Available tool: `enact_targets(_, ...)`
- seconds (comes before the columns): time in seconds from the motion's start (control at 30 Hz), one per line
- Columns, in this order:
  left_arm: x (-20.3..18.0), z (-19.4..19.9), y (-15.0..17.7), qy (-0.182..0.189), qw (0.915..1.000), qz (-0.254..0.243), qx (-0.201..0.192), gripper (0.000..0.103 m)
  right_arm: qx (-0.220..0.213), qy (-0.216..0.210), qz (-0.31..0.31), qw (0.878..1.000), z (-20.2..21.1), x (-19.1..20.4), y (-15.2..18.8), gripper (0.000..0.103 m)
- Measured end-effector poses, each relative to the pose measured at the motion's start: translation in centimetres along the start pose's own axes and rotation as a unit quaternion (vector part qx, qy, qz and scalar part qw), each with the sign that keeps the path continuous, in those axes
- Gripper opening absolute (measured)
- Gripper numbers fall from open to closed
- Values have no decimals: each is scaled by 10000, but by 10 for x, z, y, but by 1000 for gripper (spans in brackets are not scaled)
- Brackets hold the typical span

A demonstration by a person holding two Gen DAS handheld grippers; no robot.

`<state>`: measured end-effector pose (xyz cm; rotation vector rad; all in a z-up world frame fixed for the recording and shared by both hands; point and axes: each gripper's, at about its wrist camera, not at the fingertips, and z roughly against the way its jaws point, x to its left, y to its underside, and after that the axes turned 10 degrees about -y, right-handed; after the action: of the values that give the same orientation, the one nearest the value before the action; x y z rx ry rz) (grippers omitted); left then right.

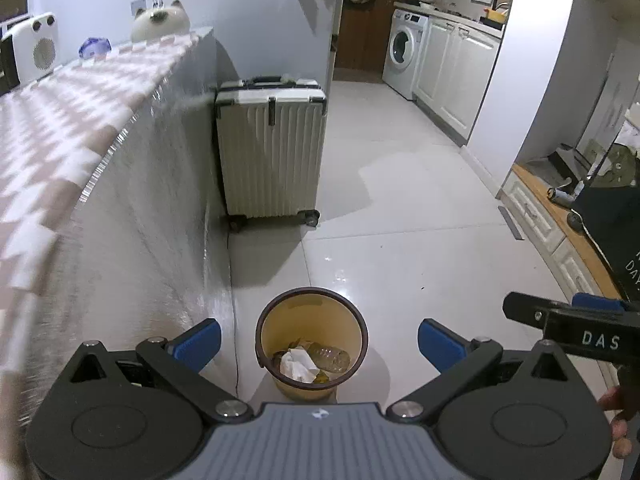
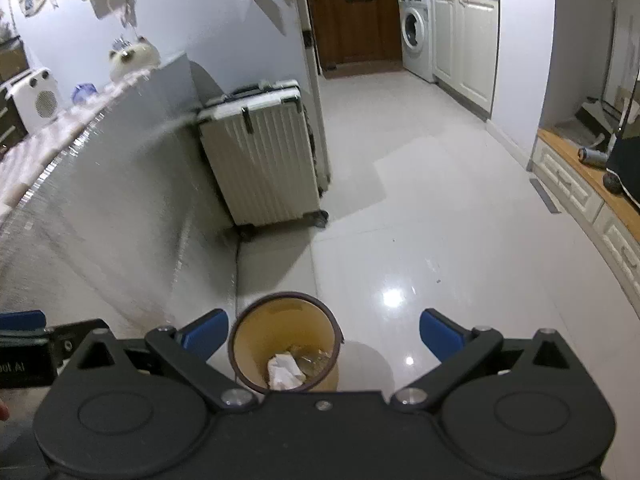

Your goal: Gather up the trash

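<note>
A yellow bin point(image 1: 282, 316) with a dark rim stands on the tiled floor beside the table's side. It holds crumpled white paper point(image 1: 297, 365) and a clear plastic bottle point(image 1: 332, 356). My left gripper point(image 1: 319, 342) hangs open above the bin, blue pads wide apart and empty. The right wrist view shows the same bin point(image 2: 260, 324) with the paper point(image 2: 283, 370) inside. My right gripper point(image 2: 323, 336) is open too, with nothing between its pads. The right gripper's finger point(image 1: 560, 316) shows at the right edge of the left wrist view.
A cream ribbed suitcase point(image 1: 272, 152) stands against the wall behind the bin. The table point(image 1: 72, 120) with a checkered cloth runs along the left, bearing a white heater point(image 1: 36, 48) and a cat figure point(image 1: 160, 20). A washing machine point(image 1: 404, 52) and low white cabinets point(image 1: 536, 216) lie right.
</note>
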<state>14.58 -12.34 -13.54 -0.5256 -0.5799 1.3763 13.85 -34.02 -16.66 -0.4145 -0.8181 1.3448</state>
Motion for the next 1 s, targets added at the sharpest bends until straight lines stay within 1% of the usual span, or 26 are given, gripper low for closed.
enact_targets(0.1, 4, 22, 2, -100, 9999, -49, -87, 103, -112, -35, 32, 9999, 20, 8, -3, 103)
enact_targets(0.17, 9, 38, 4, -180, 9997, -77, -169, 103, -182, 46, 22, 9998, 32, 15, -3, 103)
enact_targets(0.23, 16, 51, 4, -247, 9994, -39, -241, 103, -253, 32, 76, 9996, 42, 22, -2, 103)
enact_targets(0.4, 37, 72, 8, -433, 9984, 45, -351, 103, -348, 21, 227, 9991, 63, 40, -1, 103)
enact_targets(0.53, 54, 80, 13, -441, 9984, 138, -340, 103, -410, 28, 309, 9987, 77, 55, 2, 103)
enact_targets(0.6, 61, 84, 16, -502, 9980, 158, -360, 103, -431, -8, 344, 9985, 83, 62, 4, 103)
enact_targets(1.0, 85, 101, 28, -534, 9979, 150, -333, 103, -359, -87, 649, 9972, 101, 95, 11, 103)
